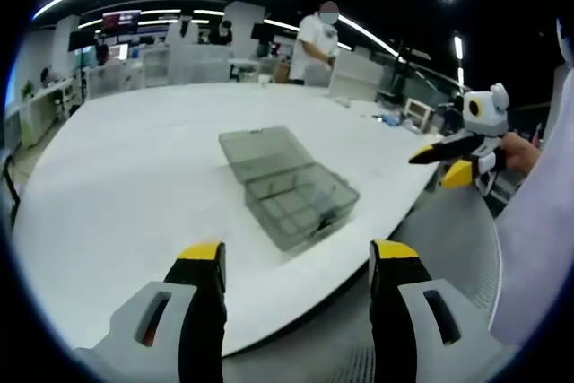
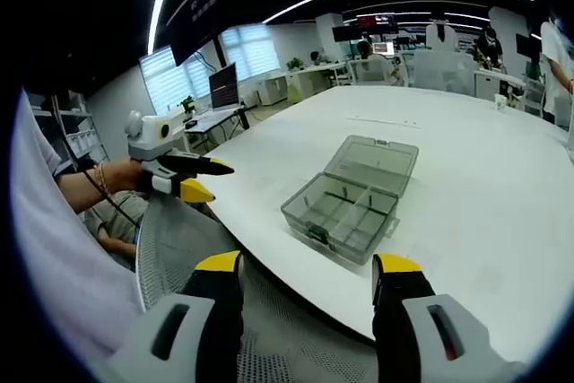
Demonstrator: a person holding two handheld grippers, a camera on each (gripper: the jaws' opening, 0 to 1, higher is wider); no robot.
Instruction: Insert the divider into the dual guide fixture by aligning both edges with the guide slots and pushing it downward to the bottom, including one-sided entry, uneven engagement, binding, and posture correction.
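**Op:** Tools first: my left tool point(image 1: 295, 262) had its jaws spread and held nothing, and so did my right tool point(image 2: 308, 275). Both hung off the near edge of the table point(image 1: 117, 186), above a mesh chair point(image 2: 193, 239).

**Check:** And the box?

**Op:** A clear box point(image 1: 299, 202) sat on the table with its lid point(image 1: 262, 150) thrown back flat, away from me. In the left gripper view it lay ahead, between the jaws and slightly up the table; in the right gripper view the box point(image 2: 341, 213) was again ahead, a little right of centre.

**Check:** Long axis?

**Op:** Box and lid together ran away from me on a diagonal. Thin partitions stood inside, but I could not tell which was the divider, or whether one lay loose.

**Check:** Which tool was nearer?

**Op:** Neither clearly; both were well apart from the box. The right tool point(image 1: 457, 161) showed out at the side in the left gripper view, the left tool point(image 2: 193, 177) likewise in the other. I judged either would need a forward reach over the table edge.
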